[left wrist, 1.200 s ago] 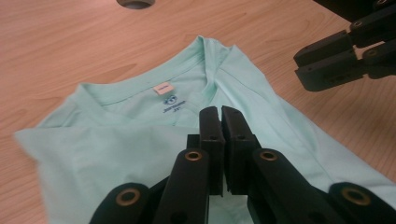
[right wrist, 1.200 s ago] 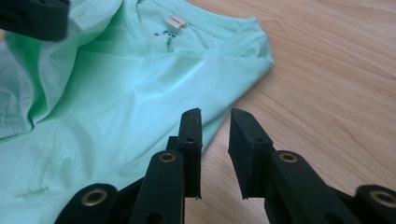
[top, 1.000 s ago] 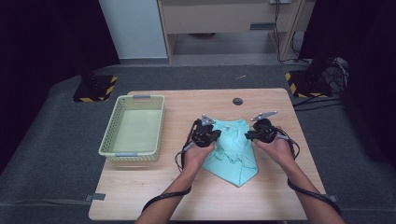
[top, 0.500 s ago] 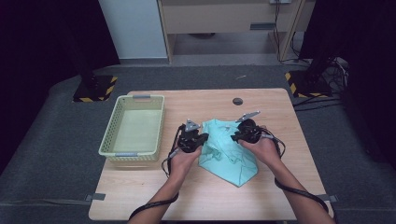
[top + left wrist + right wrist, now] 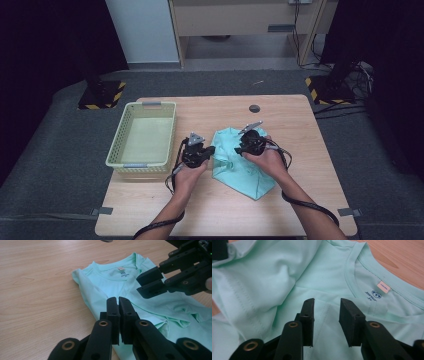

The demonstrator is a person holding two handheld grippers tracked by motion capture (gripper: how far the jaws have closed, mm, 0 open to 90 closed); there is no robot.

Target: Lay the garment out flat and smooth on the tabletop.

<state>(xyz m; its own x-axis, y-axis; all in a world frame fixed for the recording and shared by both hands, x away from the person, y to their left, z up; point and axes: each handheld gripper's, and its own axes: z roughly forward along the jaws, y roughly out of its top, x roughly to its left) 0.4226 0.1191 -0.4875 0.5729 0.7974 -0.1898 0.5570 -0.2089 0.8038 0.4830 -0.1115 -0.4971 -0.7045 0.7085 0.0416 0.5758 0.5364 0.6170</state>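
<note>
Mint-green cotton T-shirt (image 5: 240, 162) is laid partly folded on the wooden table (image 5: 300, 125), beside the pale woven plastic basket (image 5: 142, 135). Left gripper (image 5: 119, 300) is pressed together, apparently pinching nothing. Right gripper (image 5: 325, 306), just opened, is spread above cloth. Folding is left unfinished; basket placement is probably left.

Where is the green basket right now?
In the high view, the green basket sits on the left part of the table, just left of the left gripper and the mint T-shirt.

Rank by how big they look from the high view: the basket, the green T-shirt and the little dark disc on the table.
1. Basket, largest, though only slightly.
2. T-shirt, crumpled and partly covered by hands, so close to the basket.
3. Dark disc, clearly smallest.
</note>
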